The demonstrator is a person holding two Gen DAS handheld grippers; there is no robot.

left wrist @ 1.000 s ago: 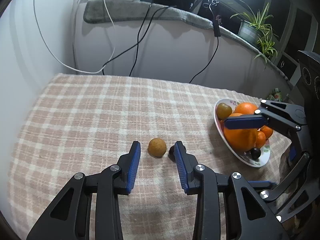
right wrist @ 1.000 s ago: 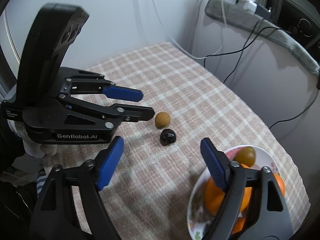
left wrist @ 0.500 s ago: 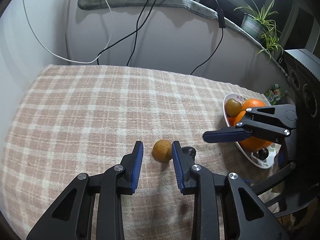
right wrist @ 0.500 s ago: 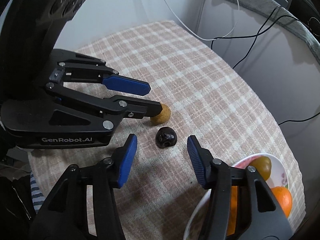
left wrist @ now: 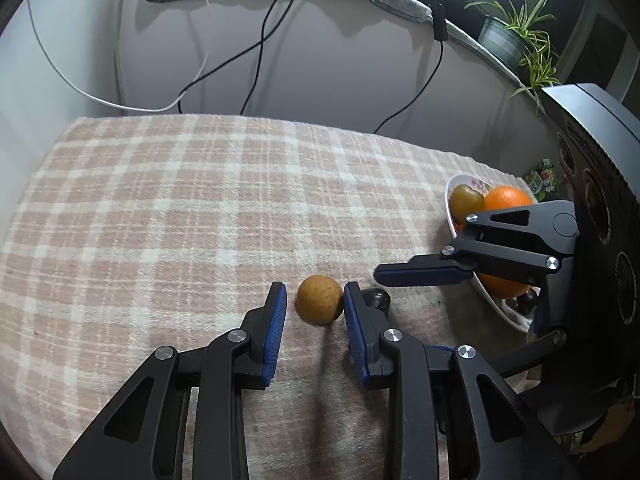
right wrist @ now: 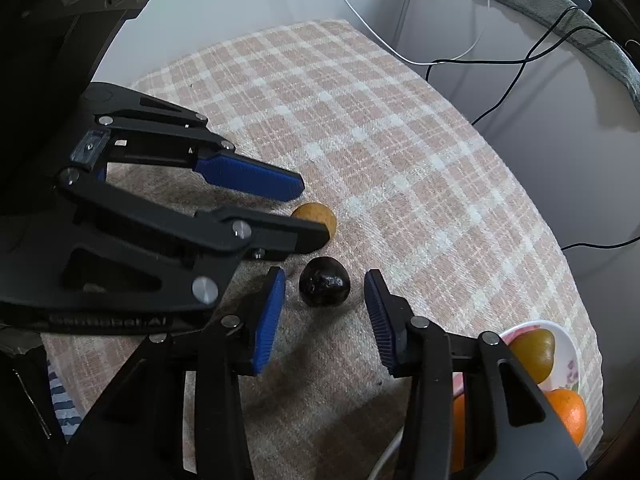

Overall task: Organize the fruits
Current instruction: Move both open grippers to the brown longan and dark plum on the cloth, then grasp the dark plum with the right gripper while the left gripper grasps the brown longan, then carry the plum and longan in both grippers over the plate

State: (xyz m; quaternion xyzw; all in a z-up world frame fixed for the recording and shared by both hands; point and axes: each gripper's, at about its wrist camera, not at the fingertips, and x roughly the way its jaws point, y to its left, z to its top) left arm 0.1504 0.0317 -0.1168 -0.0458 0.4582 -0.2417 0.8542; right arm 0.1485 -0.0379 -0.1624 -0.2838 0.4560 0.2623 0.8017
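Note:
A small tan round fruit lies on the checked cloth between the tips of my left gripper. The right pad touches it and the left pad stands a little apart; the jaws are open. A dark round fruit lies just beside it, between the tips of my right gripper, which is open and apart from it. In the left wrist view the dark fruit is mostly hidden behind my right finger. A white plate at the right holds oranges and a green-brown fruit.
The table has a pink-and-cream checked cloth. A wall with hanging cables stands behind it. A potted plant sits on the ledge at the back right. The plate also shows in the right wrist view.
Both grippers have moved forward and down to the cloth. The left gripper now brackets the tan fruit. The right gripper has narrowed and now brackets the dark fruit.

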